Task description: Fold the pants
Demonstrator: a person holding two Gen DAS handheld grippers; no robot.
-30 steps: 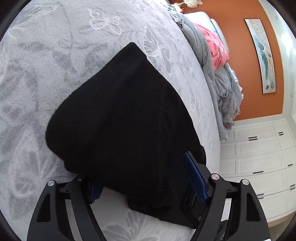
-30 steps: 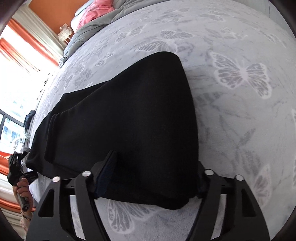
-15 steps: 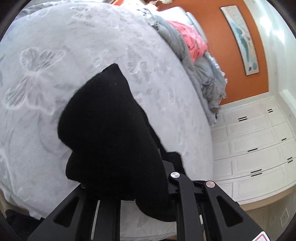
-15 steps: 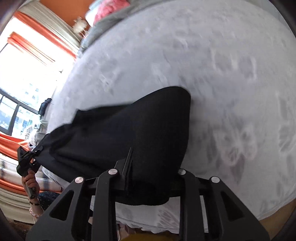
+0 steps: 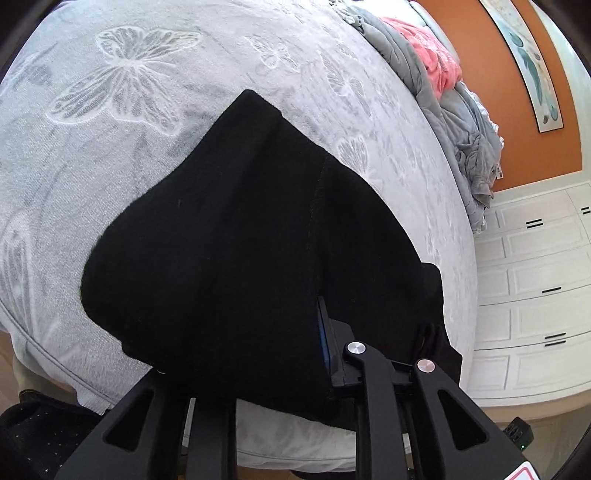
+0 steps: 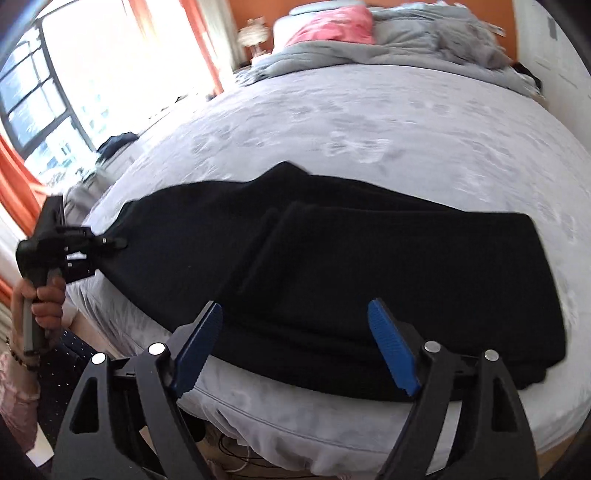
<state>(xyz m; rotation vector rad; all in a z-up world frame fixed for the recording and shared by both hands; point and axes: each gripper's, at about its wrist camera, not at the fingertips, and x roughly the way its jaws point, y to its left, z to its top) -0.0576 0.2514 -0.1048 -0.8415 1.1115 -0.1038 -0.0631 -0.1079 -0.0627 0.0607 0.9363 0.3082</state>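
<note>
The black pants (image 6: 369, 266) lie folded lengthwise along the near edge of the bed. In the left wrist view the black pants (image 5: 240, 240) fill the middle. My left gripper (image 5: 266, 354) is shut on the pants' end; cloth drapes over its left finger. It also shows in the right wrist view (image 6: 110, 242), pinching the left end of the pants. My right gripper (image 6: 295, 343) is open and empty, just in front of the pants' near edge, its blue pads (image 6: 391, 347) apart.
The bed (image 6: 369, 122) has a grey butterfly-print cover. A crumpled grey blanket (image 5: 461, 122) and a pink pillow (image 6: 332, 26) lie at the head. White drawers (image 5: 535, 295) stand beside the bed. A window (image 6: 55, 92) is at left.
My right gripper has let go of the pants and opened, pulling back from the bed edge. My left gripper closed on the pants' end and still holds it.
</note>
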